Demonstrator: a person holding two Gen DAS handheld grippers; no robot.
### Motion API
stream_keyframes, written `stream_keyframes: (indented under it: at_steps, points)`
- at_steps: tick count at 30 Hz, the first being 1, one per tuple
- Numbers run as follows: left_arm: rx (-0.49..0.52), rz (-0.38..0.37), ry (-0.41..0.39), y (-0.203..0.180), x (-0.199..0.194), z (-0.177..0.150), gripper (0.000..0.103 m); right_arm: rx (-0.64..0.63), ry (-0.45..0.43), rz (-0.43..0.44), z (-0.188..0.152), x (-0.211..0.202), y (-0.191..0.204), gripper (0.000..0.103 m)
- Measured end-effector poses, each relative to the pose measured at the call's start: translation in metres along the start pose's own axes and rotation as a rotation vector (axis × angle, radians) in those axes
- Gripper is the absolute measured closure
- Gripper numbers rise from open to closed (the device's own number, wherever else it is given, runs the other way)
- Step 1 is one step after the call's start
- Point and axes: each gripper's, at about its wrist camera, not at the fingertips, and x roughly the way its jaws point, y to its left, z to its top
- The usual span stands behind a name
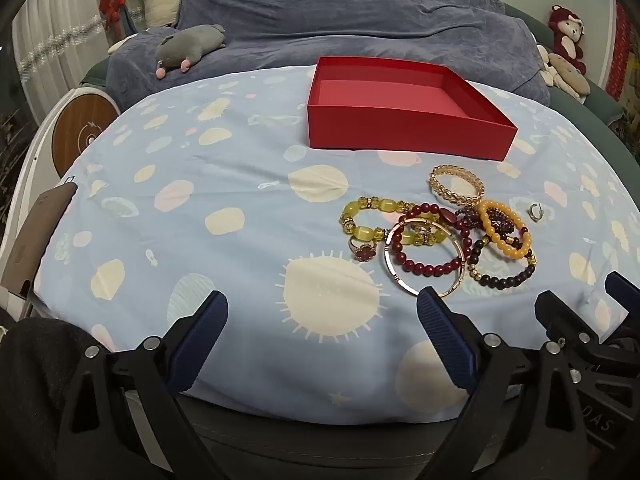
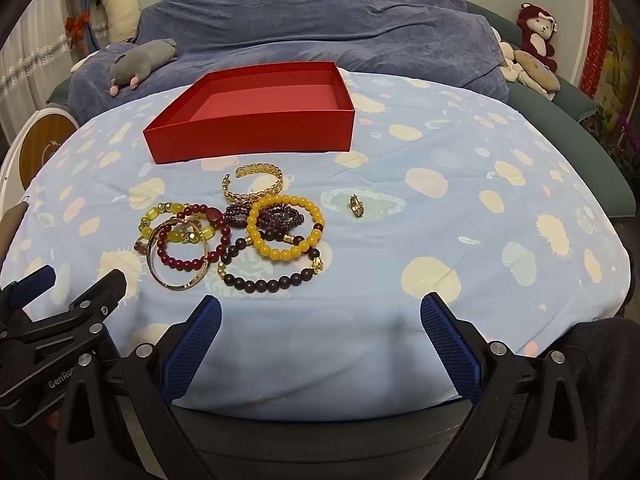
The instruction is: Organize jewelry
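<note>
An empty red box (image 1: 404, 136) (image 2: 256, 136) stands on the blue patterned cloth. In front of it lies a pile of bracelets: a gold cuff (image 1: 456, 189) (image 2: 256, 188), a yellow bead bracelet (image 1: 505, 228) (image 2: 286, 226), a dark red bead bracelet (image 1: 430, 240) (image 2: 192, 240), a thin gold bangle (image 1: 424, 276) (image 2: 178, 258), a dark bead bracelet (image 2: 272, 276). A small ring (image 1: 535, 211) (image 2: 355, 205) lies apart to the right. My left gripper (image 1: 322, 304) is open, near the front edge, left of the pile. My right gripper (image 2: 320, 308) is open, just in front of the pile.
The cloth-covered table (image 1: 224, 208) has a rounded front edge. Behind it is a sofa under a blue-grey blanket (image 1: 360, 20) with a grey plush toy (image 1: 188, 46) and a red monkey plush (image 2: 538, 36). A brown box (image 1: 36, 236) sits at the far left.
</note>
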Motion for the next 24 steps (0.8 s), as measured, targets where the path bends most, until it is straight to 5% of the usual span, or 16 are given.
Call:
stream_keyframes:
  at_steps: [24]
  points:
    - [-0.021, -0.011, 0.009, 0.0056, 0.0033, 0.0006, 0.012, 0.006, -0.006, -0.010, 0.0012, -0.0026, -0.0018, 0.007]
